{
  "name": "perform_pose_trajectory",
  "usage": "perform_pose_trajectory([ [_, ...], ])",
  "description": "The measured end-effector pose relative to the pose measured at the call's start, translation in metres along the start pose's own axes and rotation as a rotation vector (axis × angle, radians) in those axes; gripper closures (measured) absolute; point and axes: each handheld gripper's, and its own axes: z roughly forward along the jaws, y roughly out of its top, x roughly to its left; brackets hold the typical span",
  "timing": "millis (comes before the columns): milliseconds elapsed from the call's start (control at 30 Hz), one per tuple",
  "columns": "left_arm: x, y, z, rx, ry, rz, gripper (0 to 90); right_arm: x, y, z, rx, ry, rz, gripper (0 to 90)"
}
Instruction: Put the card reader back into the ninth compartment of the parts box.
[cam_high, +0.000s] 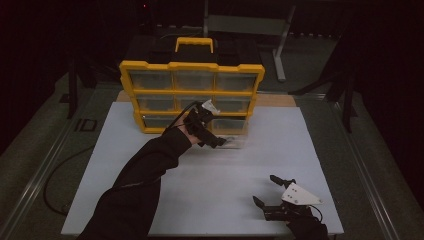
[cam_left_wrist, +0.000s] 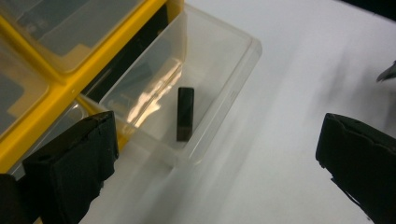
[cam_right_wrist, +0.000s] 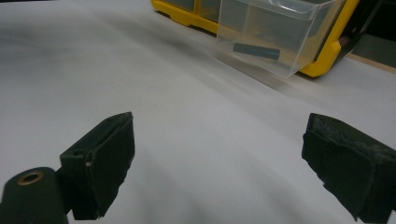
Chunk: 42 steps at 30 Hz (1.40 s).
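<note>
Drawer pulled out, black block inside; cabinet contents murky. Both jaws wide, empty.

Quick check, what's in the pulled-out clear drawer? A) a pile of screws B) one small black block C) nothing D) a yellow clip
B: the left gripper view shows a single small black block lying on the floor of the clear drawer, which sticks out of the yellow organizer.

No text, label, brand or number can be read on anything in these views.
</note>
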Motion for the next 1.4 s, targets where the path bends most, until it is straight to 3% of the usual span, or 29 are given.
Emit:
perform_pose_trajectory([
  [500, -0.005, -0.025, -0.015, -0.017, 0.000, 0.009, 0.4, 0.001, 0.001, 0.001, 0.001, 0.000, -0.006, 9.6],
  [1167, -0.014, -0.081, -0.035, -0.082, 0.015, 0.006, 0.4, 0.001, 0.001, 0.001, 0.002, -0.002, -0.006, 9.6],
  [1400, -0.020, -0.097, -0.039, -0.082, 0.022, 0.016, 0.4, 0.002, 0.001, 0.001, 0.003, -0.002, -0.004, 9.6],
])
